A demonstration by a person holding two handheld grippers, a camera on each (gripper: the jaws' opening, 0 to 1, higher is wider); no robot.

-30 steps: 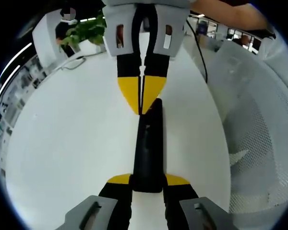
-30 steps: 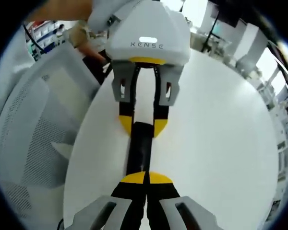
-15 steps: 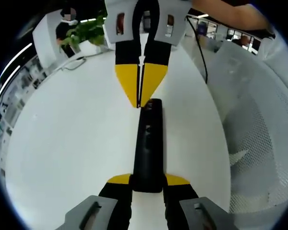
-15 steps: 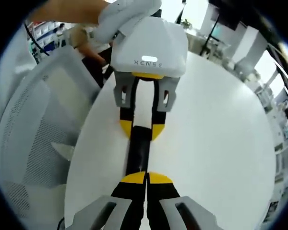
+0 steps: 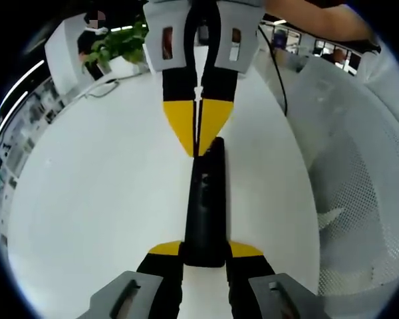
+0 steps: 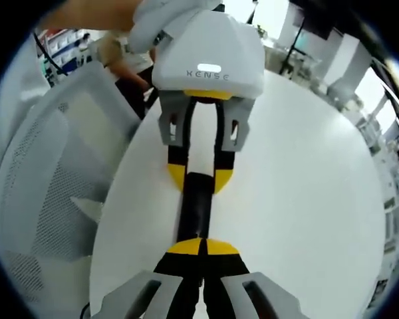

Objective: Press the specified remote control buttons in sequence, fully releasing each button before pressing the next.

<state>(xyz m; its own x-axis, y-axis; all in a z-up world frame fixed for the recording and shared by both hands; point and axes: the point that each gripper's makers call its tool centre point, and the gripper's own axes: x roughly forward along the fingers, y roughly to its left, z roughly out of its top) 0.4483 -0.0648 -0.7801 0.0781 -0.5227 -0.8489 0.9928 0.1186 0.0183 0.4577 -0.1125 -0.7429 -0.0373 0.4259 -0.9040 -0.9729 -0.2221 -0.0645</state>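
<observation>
A long black remote control [image 5: 205, 206] lies on the white table [image 5: 100, 199], pointing away from me. My left gripper [image 5: 205, 249] is shut on its near end, one yellow tip on each side. My right gripper [image 5: 198, 151] comes in from the top of the left gripper view, shut, its yellow points touching the remote's far end. In the right gripper view the same remote [image 6: 194, 209] runs up from my shut right gripper [image 6: 201, 247] to the left gripper [image 6: 199, 178], which clamps its other end under a white housing.
A white mesh chair [image 5: 359, 186] stands right beside the round table's edge, seen also as the chair [image 6: 46, 193]. A green plant [image 5: 120, 43] and a dark cable [image 5: 277, 73] sit at the far side. A person's arm [image 5: 319, 16] reaches in.
The right gripper, lifted just off the remote half a second ago, has come back down onto its far end. The left gripper and the remote have stayed put.
</observation>
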